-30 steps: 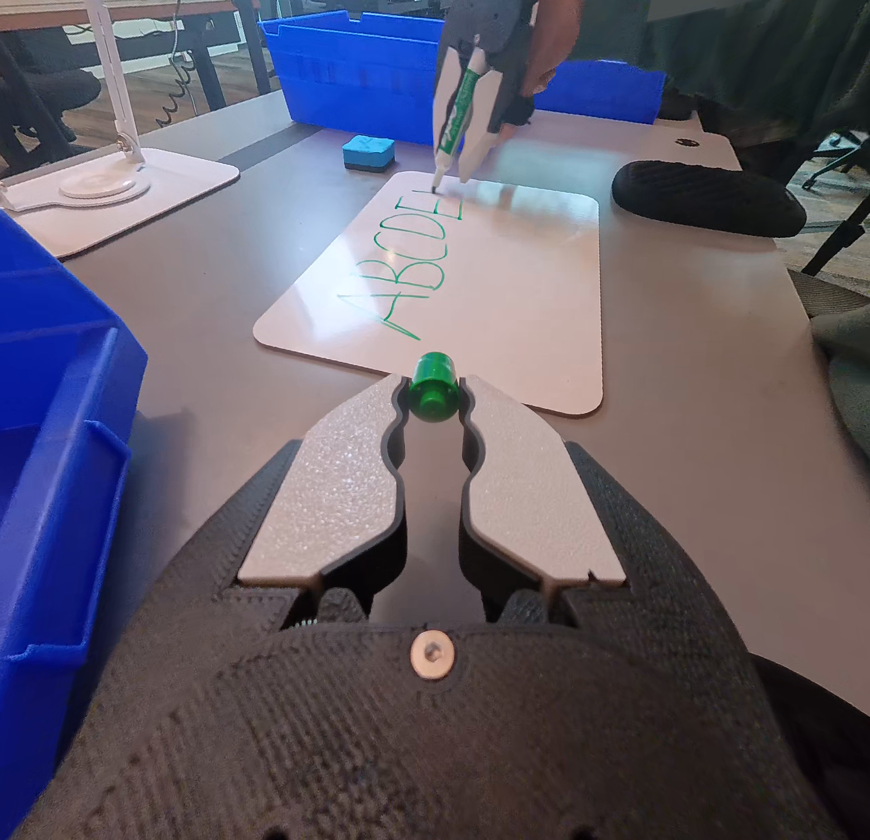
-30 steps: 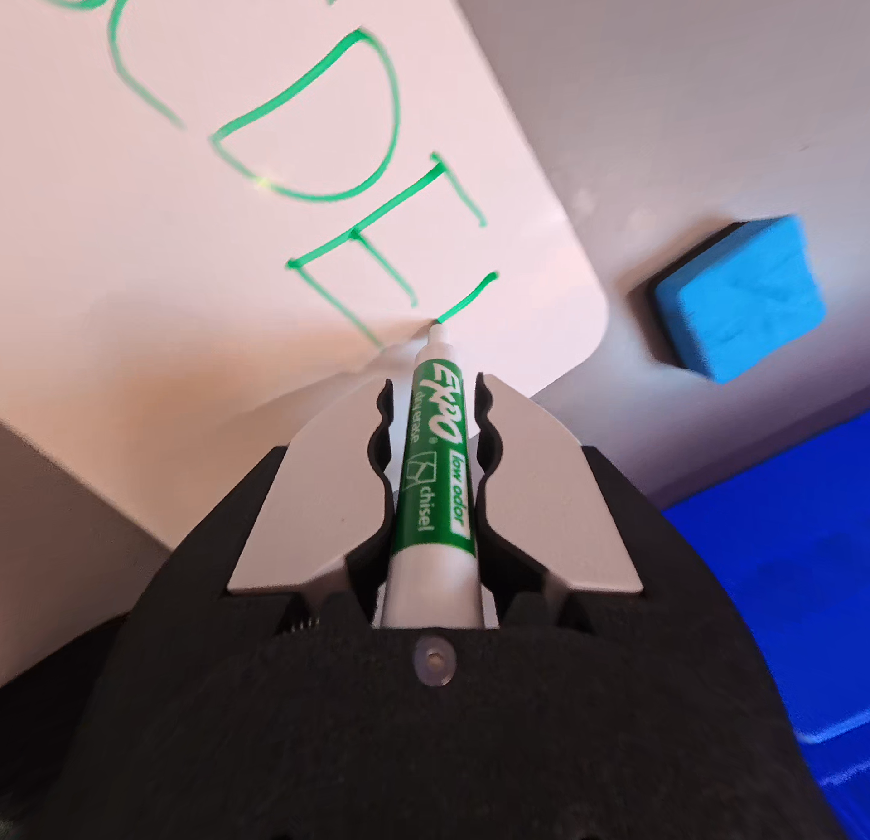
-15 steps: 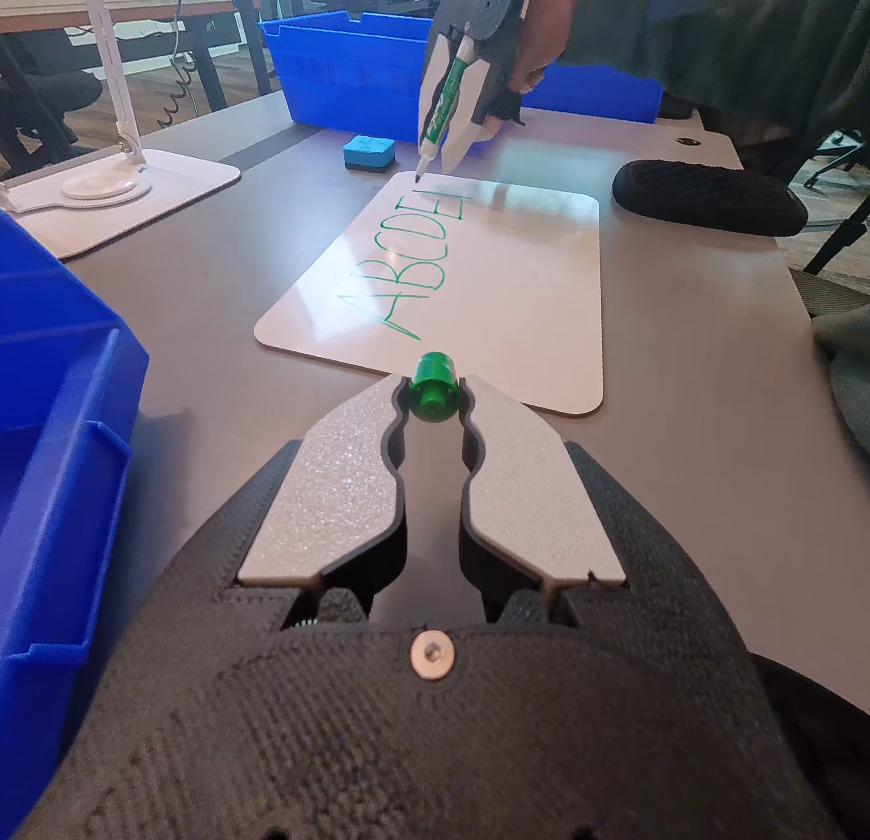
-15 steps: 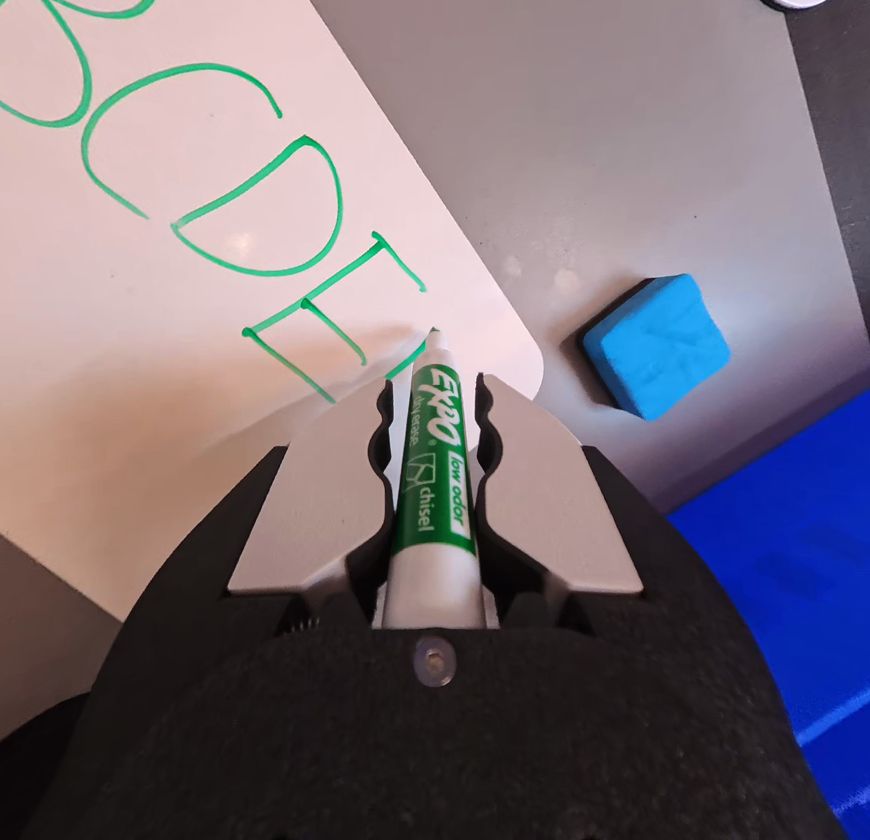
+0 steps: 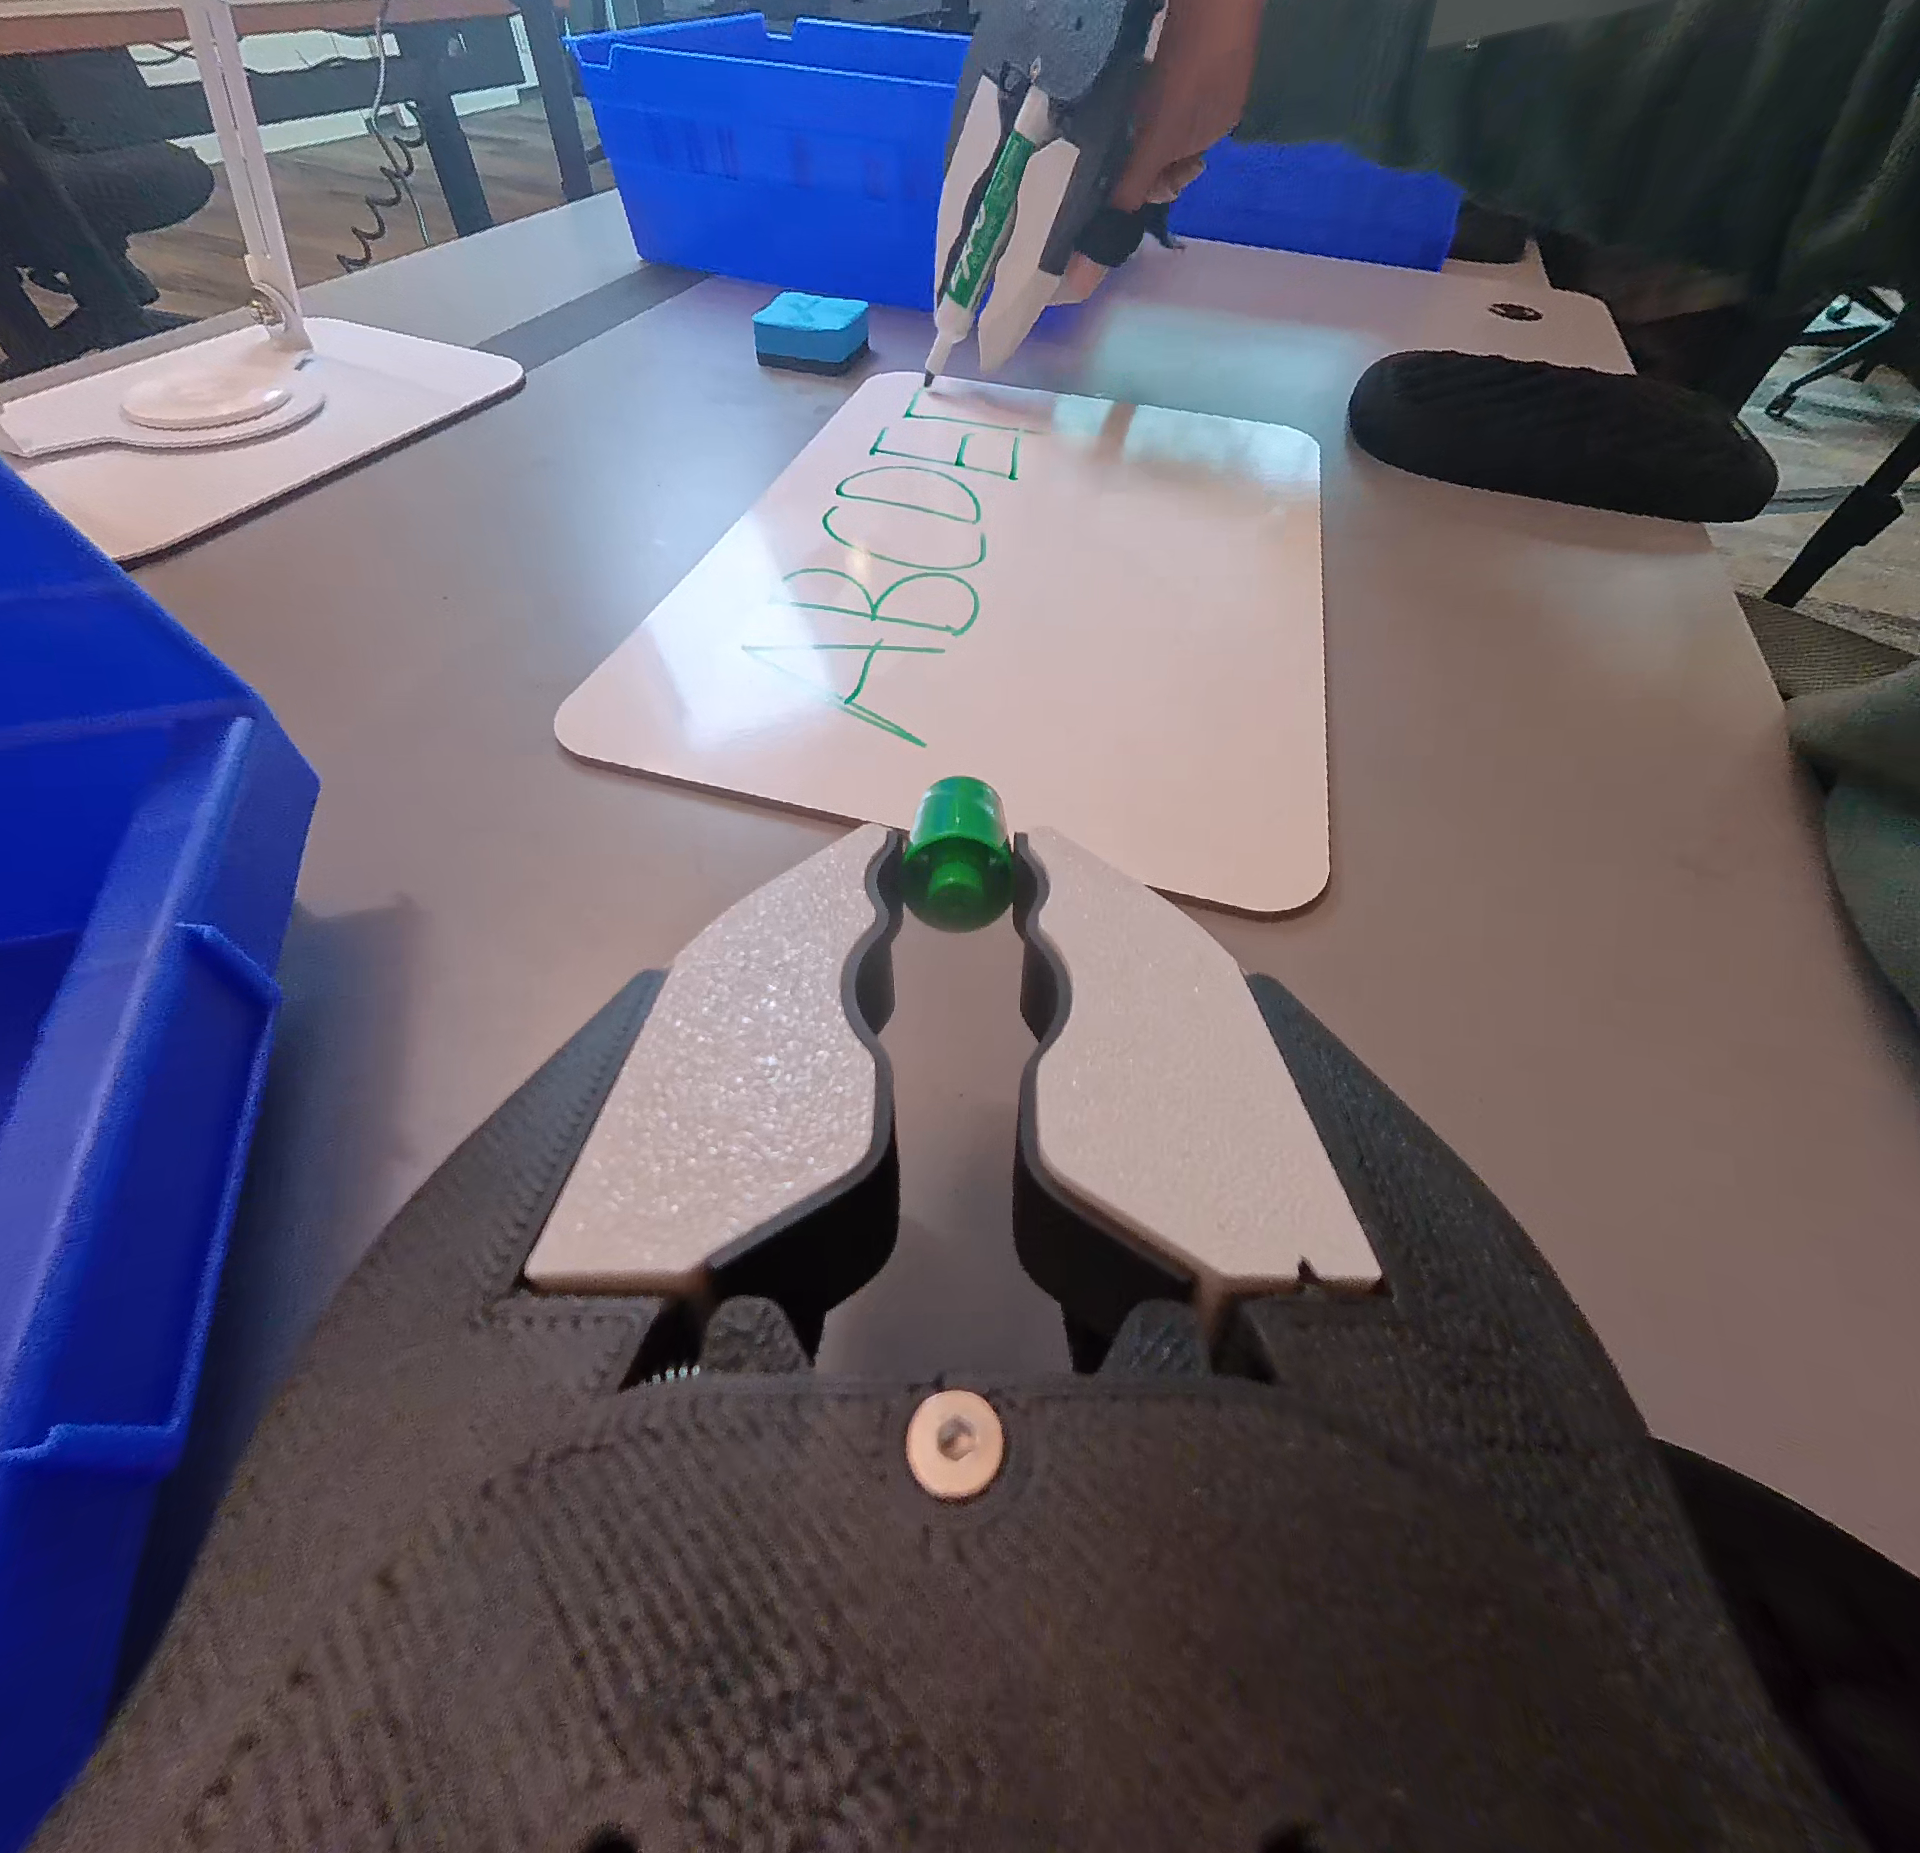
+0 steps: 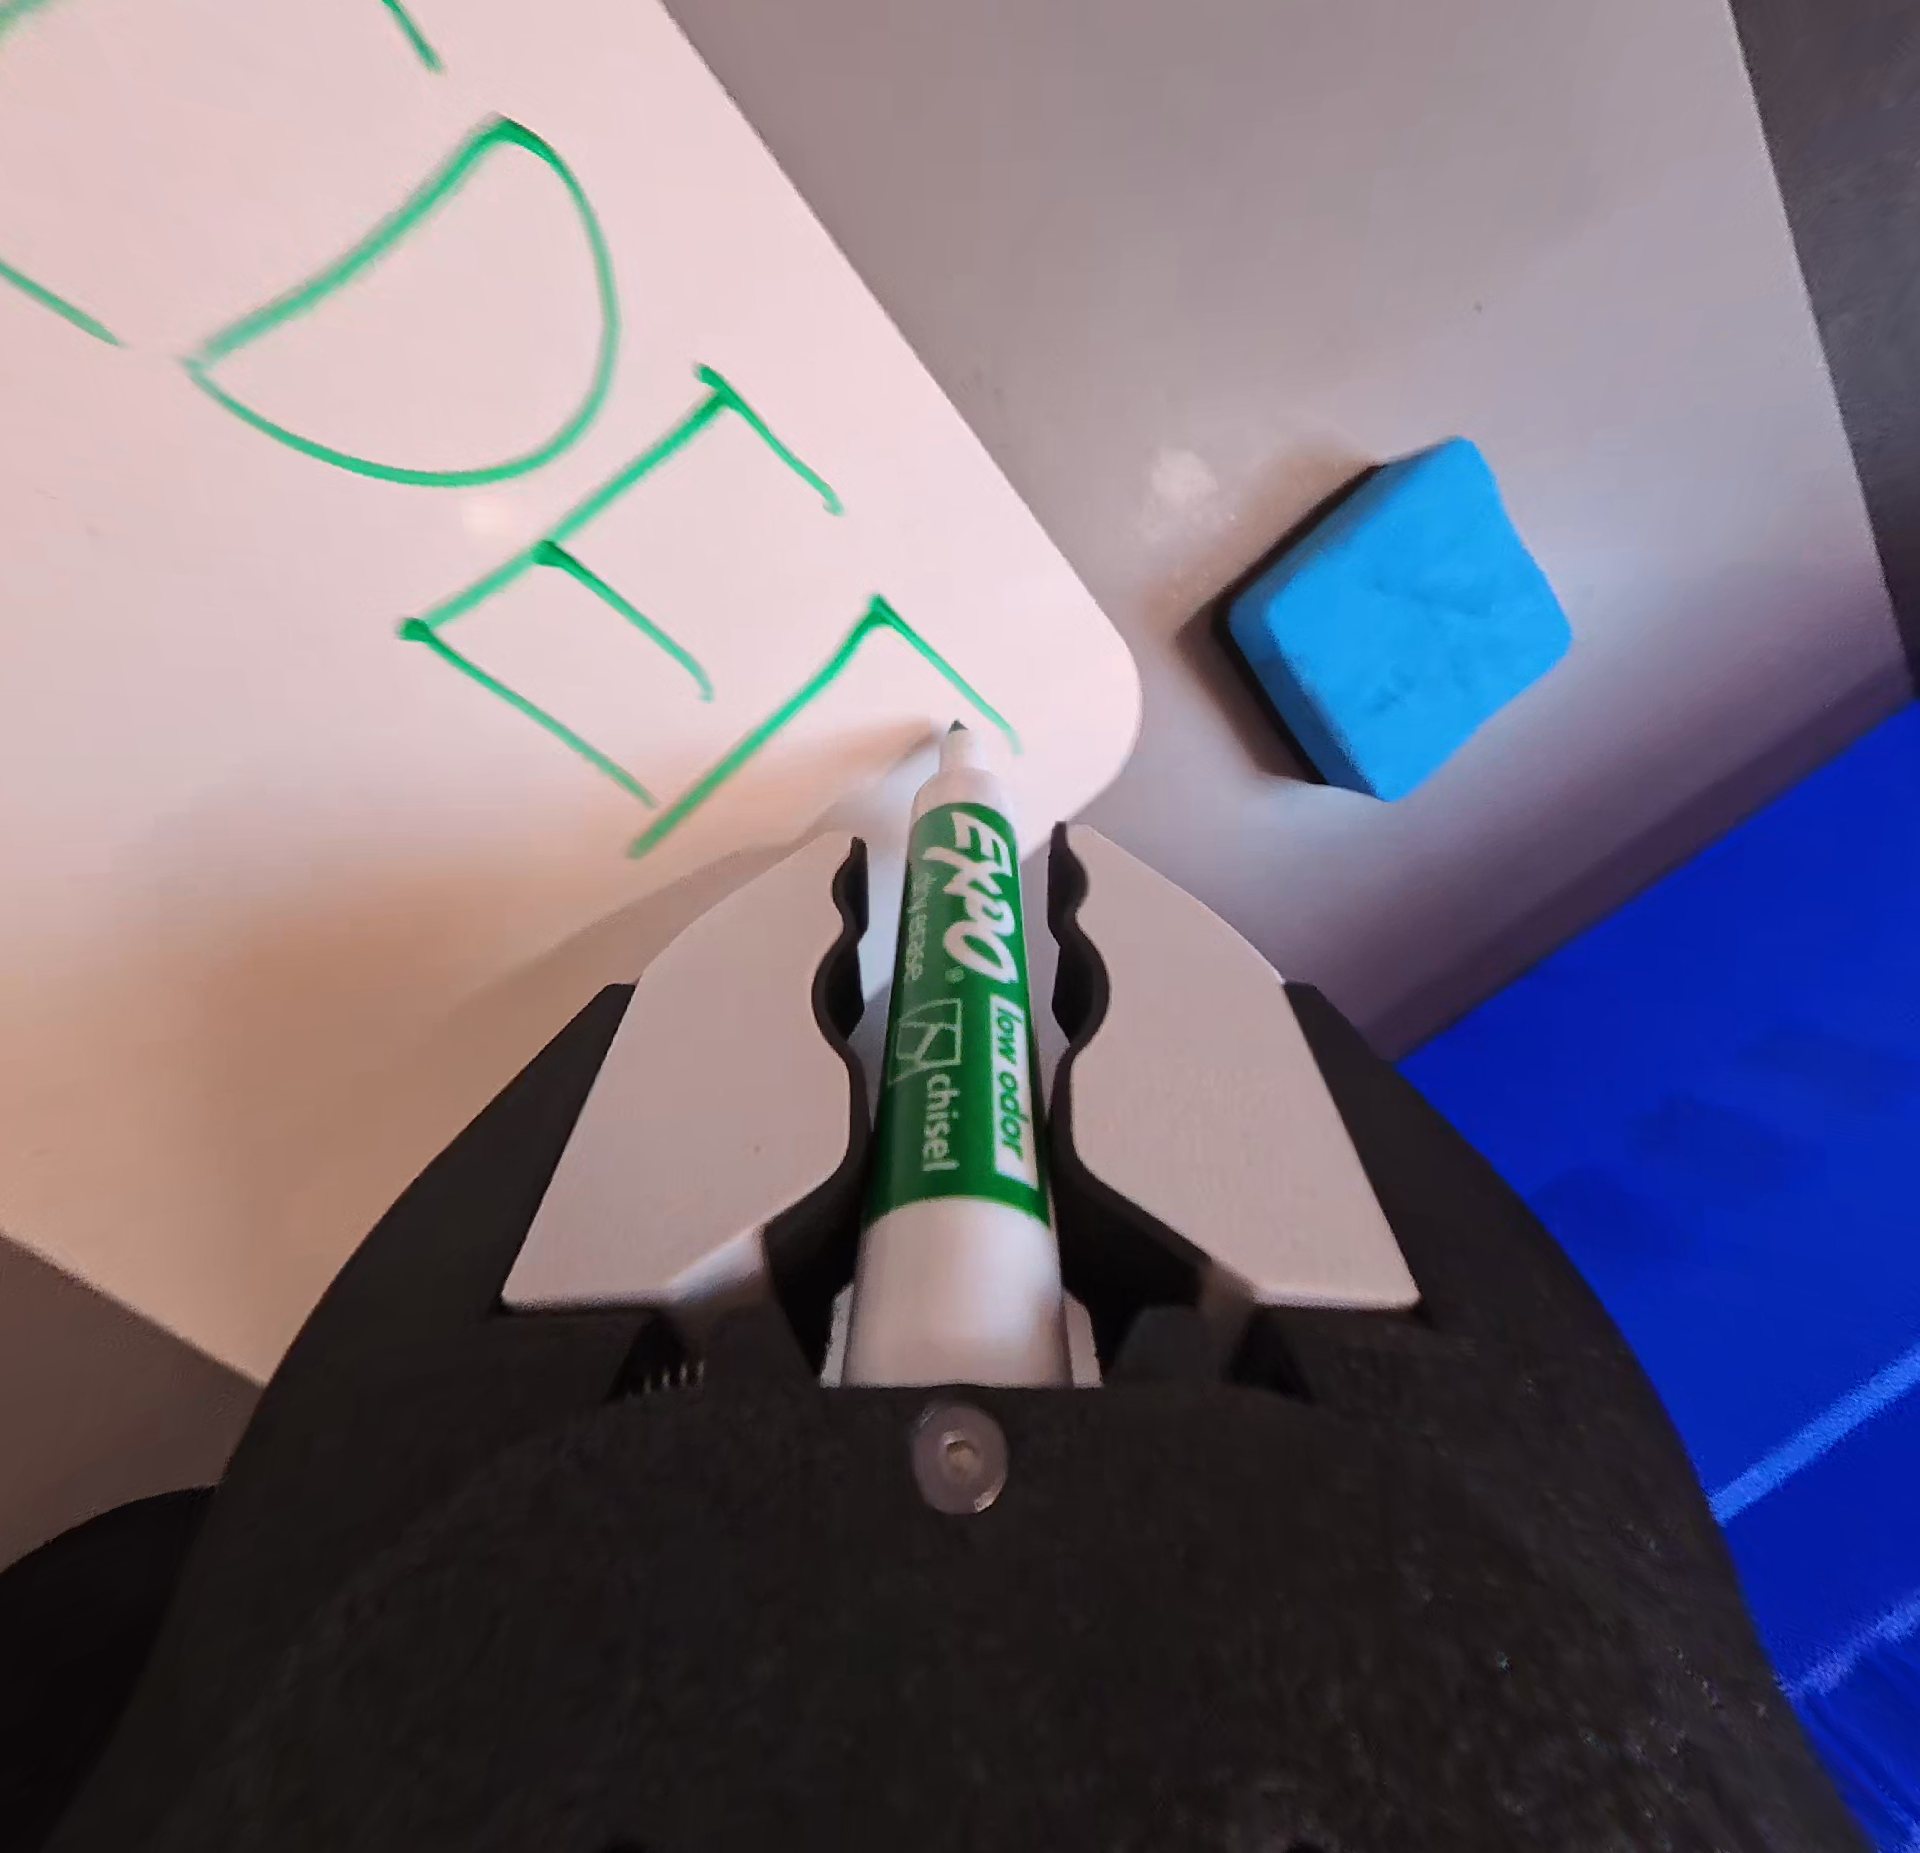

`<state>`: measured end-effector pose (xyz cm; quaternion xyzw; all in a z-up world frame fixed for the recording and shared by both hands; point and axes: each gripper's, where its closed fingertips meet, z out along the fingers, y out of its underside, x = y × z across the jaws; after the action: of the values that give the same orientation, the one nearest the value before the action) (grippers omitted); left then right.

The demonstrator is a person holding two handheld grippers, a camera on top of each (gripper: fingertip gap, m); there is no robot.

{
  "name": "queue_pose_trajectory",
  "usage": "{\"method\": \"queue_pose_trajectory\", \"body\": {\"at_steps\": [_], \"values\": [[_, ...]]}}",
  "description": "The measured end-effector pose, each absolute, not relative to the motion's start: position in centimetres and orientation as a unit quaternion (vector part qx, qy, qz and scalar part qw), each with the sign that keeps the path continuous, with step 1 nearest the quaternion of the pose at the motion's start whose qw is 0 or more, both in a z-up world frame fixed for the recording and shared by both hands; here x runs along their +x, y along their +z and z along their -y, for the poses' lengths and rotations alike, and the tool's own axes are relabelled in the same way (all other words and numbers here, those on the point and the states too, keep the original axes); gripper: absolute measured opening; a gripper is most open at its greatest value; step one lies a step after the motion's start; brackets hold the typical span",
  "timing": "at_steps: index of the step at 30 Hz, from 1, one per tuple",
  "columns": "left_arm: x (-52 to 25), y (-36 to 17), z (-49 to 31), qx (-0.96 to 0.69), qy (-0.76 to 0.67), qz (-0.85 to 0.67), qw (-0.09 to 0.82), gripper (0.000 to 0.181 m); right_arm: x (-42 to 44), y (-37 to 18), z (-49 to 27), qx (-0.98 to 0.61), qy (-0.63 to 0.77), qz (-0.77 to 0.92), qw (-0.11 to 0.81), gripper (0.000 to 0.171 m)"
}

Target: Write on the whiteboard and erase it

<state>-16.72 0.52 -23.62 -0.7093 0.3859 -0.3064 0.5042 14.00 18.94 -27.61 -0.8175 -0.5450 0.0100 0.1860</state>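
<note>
still the writing step: right gripper (image 6: 951, 858) clamps the marker (image 6: 961, 1034), tip on the whiteboard (image 6: 312, 868); left gripper (image 5: 956, 858) pinches its cap (image 5: 956, 853). next up, recap and grab the eraser (image 6: 1397, 614)

Both grippers share a ribbed black shell, pale grey wavy-edged fingers (image 5: 764, 1055) and one silver screw (image 5: 954, 1442).

We see the whiteboard (image 6: 312, 868) cut off at the right wrist view's left edge, its green strokes motion-blurred.

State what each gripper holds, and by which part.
Right gripper: green marker, by its barrel. Left gripper: green marker cap, pinched between its fingertips.
</note>
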Motion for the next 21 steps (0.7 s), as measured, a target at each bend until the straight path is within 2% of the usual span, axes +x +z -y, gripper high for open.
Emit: {"method": "queue_pose_trajectory", "body": {"at_steps": [7,13,15,21], "values": [[-16.7,-23.6,-0.5,-0.709,-0.306,-0.387,0.504,0.020,12.4,-27.9,-15.9,-0.802,0.035,0.573,0.166,0.034],[-16.6,-23.6,-0.4,-0.708,-0.304,-0.389,0.505,0.020,16.2,-28.0,-17.4,-0.820,-0.018,0.550,0.158,0.034],[-16.6,-23.6,-0.3,-0.707,-0.303,-0.391,0.506,0.020,16.3,-27.5,-17.3,-0.819,-0.008,0.544,0.182,0.034],[-16.3,-23.3,-0.1,-0.696,-0.312,-0.397,0.510,0.020,11.8,-23.1,-13.5,-0.788,0.137,0.517,0.305,0.034]]}}
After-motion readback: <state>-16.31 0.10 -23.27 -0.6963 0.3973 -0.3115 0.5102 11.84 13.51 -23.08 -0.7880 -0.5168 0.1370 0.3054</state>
